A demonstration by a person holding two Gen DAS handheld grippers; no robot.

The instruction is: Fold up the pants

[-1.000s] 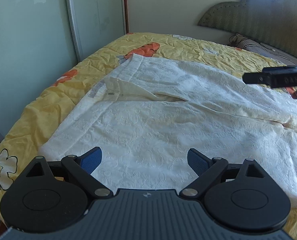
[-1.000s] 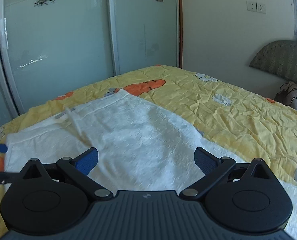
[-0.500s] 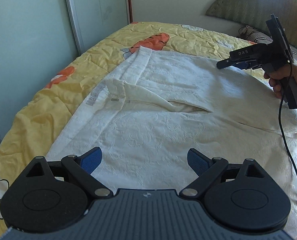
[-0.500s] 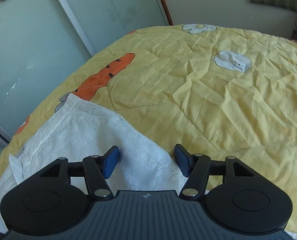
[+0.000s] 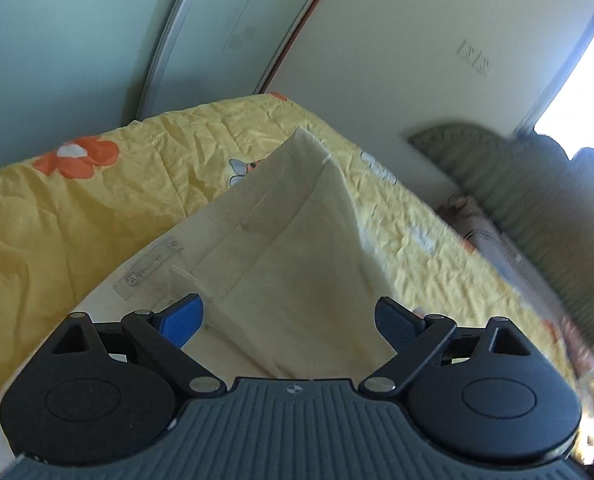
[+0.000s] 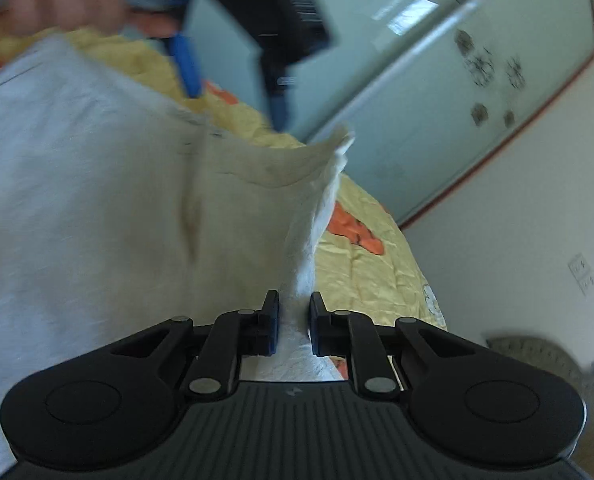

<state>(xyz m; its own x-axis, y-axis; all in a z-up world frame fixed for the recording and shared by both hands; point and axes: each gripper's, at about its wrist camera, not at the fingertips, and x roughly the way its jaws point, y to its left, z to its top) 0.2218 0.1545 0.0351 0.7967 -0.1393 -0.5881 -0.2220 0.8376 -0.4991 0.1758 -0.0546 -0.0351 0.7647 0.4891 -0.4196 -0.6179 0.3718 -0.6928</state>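
**Cream pants lifted at one edge over the yellow bed**

Nearest to me, the right gripper has a bunched fold of the pants between its blue pads, and the jaws are closing on it; the cloth fills the narrow gap and rises from there in a twisted ridge to a pointed corner. The left gripper is spread wide, its blue fingertips apart with nothing pinched, hovering just above the cream fabric.

The pants lie on the yellow quilt, inside facing up at the waist, with a small sewn label showing near the left fingertip (its lettering too small to read). One layer is pulled up into a slanted sheet toward the right side.

Farther off, the right wrist view catches the left gripper from the side, blurred, with a hand wrapped around its handle above the cloth. Beyond the bed stand frosted sliding doors with dark flower prints, a pale wall with sockets, and a padded grey-green headboard.
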